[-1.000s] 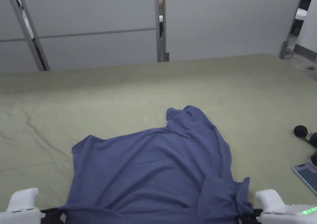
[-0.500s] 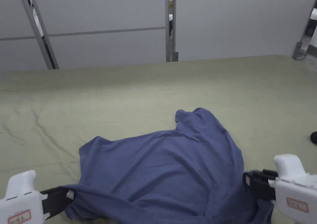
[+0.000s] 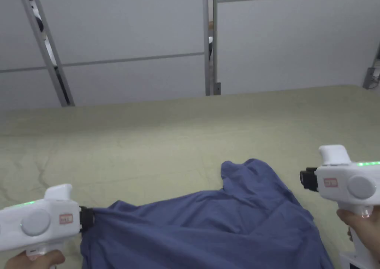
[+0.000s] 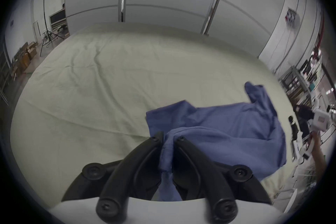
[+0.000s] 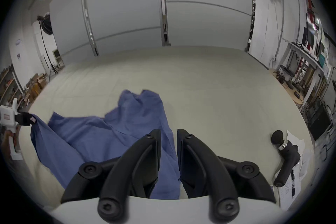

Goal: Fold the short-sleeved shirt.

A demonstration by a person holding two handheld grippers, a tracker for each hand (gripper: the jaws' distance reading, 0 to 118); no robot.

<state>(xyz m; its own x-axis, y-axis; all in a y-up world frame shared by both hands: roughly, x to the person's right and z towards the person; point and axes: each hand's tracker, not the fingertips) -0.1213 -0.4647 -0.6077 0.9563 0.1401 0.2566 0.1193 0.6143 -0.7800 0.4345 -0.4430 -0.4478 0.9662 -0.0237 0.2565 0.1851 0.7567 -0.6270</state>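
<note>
Sprawling crumpled across the near part of the green-sheeted table (image 3: pixel 156 139), the blue short-sleeved shirt (image 3: pixel 207 229) bunches to a peak at its far right. Left gripper (image 4: pixel 168 142) sits low at the near left, jaws clamped on a hemmed edge of the fabric, pulling it taut. Right gripper (image 5: pixel 169 134) hovers higher at the right, above the shirt's edge, jaws slightly apart with nothing between them. A black massage gun (image 5: pixel 285 157) lies near right.
</note>
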